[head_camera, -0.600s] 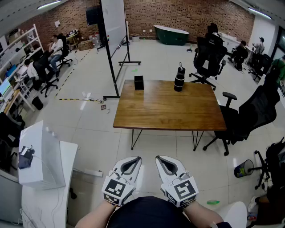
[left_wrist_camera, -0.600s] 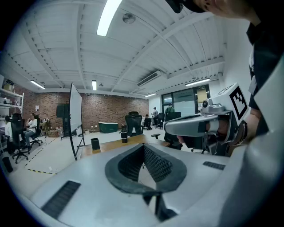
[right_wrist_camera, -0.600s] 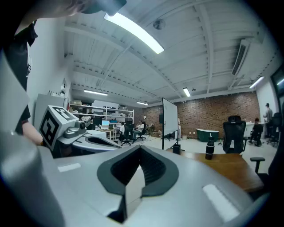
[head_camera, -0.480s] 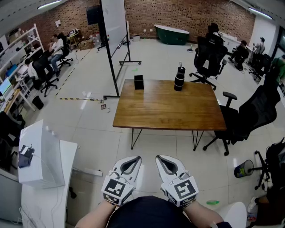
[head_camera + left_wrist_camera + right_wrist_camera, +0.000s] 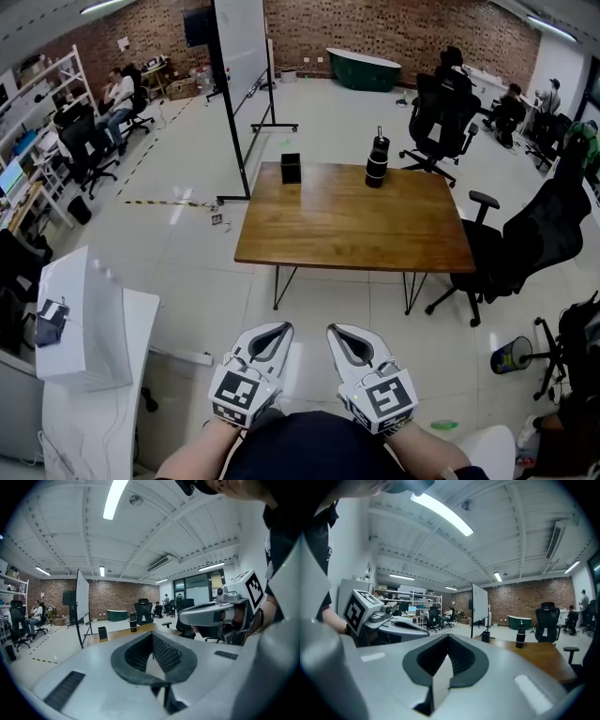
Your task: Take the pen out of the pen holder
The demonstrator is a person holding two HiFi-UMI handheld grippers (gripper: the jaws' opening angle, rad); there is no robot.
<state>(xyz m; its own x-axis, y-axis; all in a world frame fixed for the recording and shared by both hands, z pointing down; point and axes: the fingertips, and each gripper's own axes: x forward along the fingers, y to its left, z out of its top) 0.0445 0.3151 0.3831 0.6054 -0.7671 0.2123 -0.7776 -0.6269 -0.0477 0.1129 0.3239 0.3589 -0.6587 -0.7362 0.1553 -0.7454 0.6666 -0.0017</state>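
A small black pen holder stands on the far left corner of the wooden table, well ahead of me. No pen can be made out in it at this distance. My left gripper and right gripper hang side by side close to my body, far short of the table, both shut and empty. In the left gripper view, the left gripper points toward the pen holder. In the right gripper view, the pen holder lies beyond the right gripper.
A black bottle stands at the table's far edge. A whiteboard on a stand is behind the table's left corner. Black office chairs sit to the right and behind. A white desk with a box is at my left.
The head view has shifted slightly, so the table sits a little further left in it. Both grippers keep the same pose and stay shut.
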